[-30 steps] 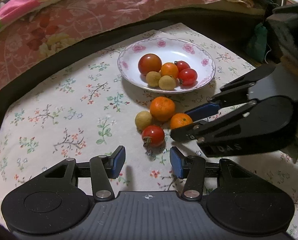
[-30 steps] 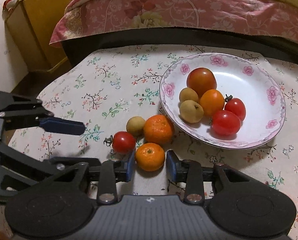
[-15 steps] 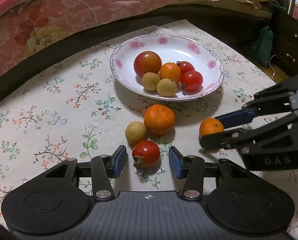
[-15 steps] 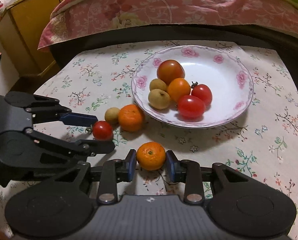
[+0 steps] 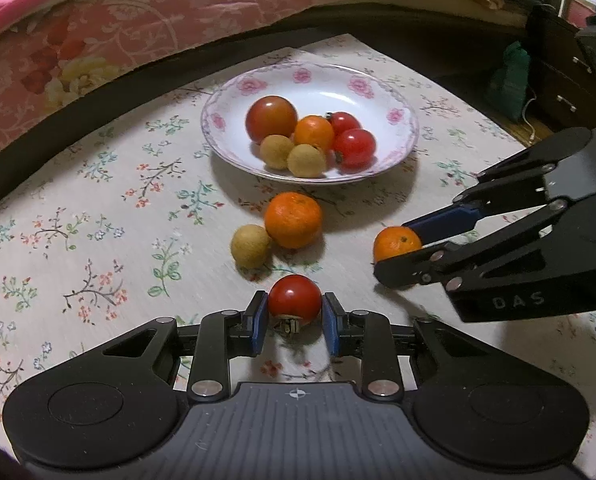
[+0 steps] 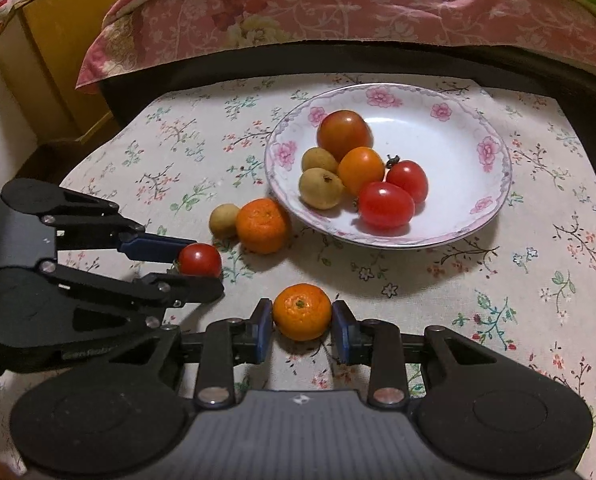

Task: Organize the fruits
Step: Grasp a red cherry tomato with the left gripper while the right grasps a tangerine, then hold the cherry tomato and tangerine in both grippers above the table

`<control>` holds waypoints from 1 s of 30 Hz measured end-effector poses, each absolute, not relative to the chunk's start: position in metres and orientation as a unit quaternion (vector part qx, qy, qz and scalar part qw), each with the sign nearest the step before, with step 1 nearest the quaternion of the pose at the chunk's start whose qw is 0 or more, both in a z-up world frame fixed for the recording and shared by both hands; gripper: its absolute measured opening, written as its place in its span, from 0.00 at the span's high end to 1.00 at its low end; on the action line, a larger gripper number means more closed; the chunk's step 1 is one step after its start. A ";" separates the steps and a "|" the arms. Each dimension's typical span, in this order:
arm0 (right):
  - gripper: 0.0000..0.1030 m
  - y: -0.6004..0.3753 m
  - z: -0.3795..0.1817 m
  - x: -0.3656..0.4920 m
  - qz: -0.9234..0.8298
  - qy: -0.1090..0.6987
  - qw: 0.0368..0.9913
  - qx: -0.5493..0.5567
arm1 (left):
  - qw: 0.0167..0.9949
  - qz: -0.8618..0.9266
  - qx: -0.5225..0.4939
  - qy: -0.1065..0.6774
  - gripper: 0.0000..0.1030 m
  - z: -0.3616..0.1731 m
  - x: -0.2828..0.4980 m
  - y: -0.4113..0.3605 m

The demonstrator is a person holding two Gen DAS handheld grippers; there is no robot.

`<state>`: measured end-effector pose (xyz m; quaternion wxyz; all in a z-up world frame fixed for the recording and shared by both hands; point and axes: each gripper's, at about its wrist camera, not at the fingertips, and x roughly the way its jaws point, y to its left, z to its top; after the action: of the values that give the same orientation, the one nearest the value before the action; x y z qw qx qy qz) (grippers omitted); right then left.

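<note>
My left gripper (image 5: 293,307) has its jaws closing, and the blue pads press on a red cherry tomato (image 5: 293,293) that sits on the flowered cloth. To its right, my right gripper (image 5: 396,250) is shut on a small mandarin (image 5: 394,240). The right wrist view shows that mandarin (image 6: 302,314) between the pads of the right gripper (image 6: 302,309), and the left gripper (image 6: 202,266) around the tomato (image 6: 199,259). A larger mandarin (image 5: 293,220) and a longan (image 5: 251,246) lie loose in front of the flowered plate (image 5: 402,120), which holds several tomatoes and two longans.
A bed with a pink floral cover (image 5: 137,32) runs behind the table's dark far edge. A yellow cabinet (image 6: 45,60) stands at the far left. At the far right are a dark dresser (image 5: 566,80) and a green bag (image 5: 508,80). The table edge lies close on each side.
My left gripper has shut on the red tomato. My right gripper drew the small mandarin away from the other loose fruit, then stayed put.
</note>
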<state>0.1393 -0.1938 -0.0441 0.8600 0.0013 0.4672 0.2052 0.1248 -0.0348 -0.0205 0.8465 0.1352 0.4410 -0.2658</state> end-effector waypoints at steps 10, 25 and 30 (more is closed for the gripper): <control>0.69 -0.186 -0.044 0.129 0.220 0.470 0.854 -0.022 | 0.837 -0.282 0.148 0.445 0.62 -0.022 0.119 -0.039; 0.68 -0.183 -0.045 0.129 0.218 0.463 0.858 -0.038 | 0.837 -0.280 0.158 0.444 0.52 -0.024 0.112 -0.036; 0.68 -0.181 -0.045 0.130 0.217 0.464 0.858 -0.043 | 0.836 -0.275 0.157 0.448 0.53 -0.024 0.112 -0.038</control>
<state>0.1302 -0.1810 -0.0452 0.8576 -0.0432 0.4643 0.2168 0.1118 -0.0379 -0.0240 0.8362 0.1575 0.4477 -0.2750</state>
